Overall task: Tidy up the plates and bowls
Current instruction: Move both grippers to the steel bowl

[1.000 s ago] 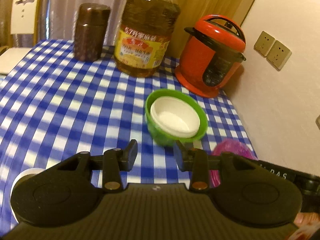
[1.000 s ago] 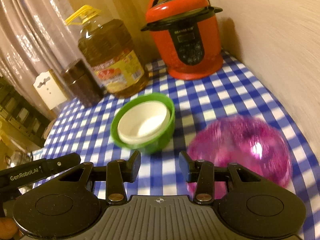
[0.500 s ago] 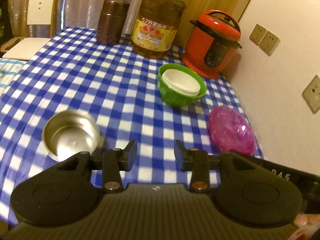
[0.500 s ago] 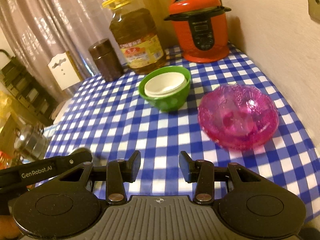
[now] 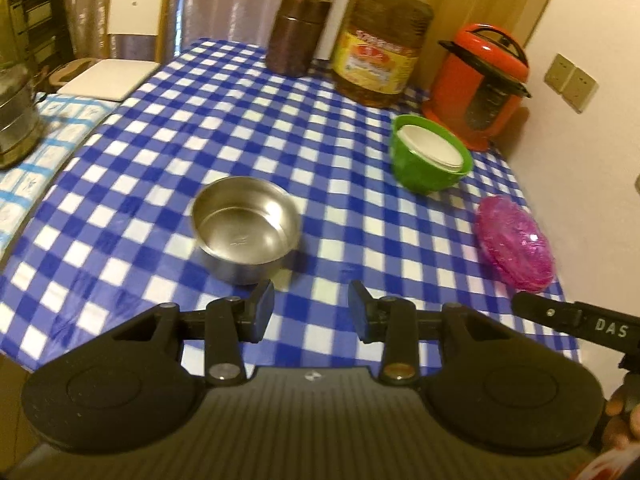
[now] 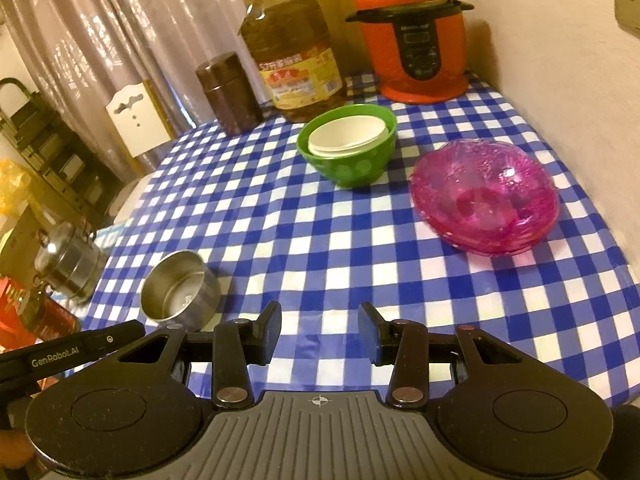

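Note:
A steel bowl (image 5: 245, 229) stands on the blue checked table, just ahead and left of my open, empty left gripper (image 5: 311, 311); it also shows in the right wrist view (image 6: 180, 289). A green bowl (image 5: 428, 162) with a white bowl (image 5: 431, 147) nested inside stands further back; the green bowl (image 6: 352, 162) and the white bowl (image 6: 347, 136) show in the right wrist view too. A pink glass bowl stack (image 6: 484, 200) sits ahead and right of my open, empty right gripper (image 6: 319, 330); it shows at the right edge in the left wrist view (image 5: 515, 246).
At the back stand a brown canister (image 5: 298, 34), a large oil bottle (image 5: 382, 46) and a red pressure cooker (image 5: 478, 84). A wall runs along the right. A chair (image 5: 134, 12) and a steel pot (image 6: 66, 262) are off the table's left side.
Both grippers have pulled back from the green bowl toward the near table edge. The steel bowl has come into view and now sits nearer the left gripper.

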`<state>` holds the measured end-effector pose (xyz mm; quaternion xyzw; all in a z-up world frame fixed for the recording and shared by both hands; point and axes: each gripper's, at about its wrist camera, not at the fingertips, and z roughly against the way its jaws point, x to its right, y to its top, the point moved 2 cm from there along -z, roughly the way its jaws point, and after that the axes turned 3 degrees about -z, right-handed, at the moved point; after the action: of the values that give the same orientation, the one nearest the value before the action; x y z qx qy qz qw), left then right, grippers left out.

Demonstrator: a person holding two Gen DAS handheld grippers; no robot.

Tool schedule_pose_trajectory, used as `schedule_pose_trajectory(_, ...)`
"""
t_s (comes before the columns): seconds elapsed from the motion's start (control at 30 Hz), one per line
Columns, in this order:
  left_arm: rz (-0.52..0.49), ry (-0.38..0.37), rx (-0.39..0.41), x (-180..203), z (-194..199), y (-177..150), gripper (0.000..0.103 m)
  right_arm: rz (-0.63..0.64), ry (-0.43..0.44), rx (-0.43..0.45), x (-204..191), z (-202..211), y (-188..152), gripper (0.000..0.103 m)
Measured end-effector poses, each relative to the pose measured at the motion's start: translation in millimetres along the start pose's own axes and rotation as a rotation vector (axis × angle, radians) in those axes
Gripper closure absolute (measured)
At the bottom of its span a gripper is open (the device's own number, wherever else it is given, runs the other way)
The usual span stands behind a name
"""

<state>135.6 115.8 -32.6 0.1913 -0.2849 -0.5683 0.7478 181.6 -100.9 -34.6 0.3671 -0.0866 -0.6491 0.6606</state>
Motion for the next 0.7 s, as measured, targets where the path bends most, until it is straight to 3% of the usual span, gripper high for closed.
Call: schedule_pose_trajectory(0.7, 0.064, 0.052, -0.024, -41, -9, -3, 0.066, 0.033, 0.049, -0.086, -31, -39, -15, 0.06)
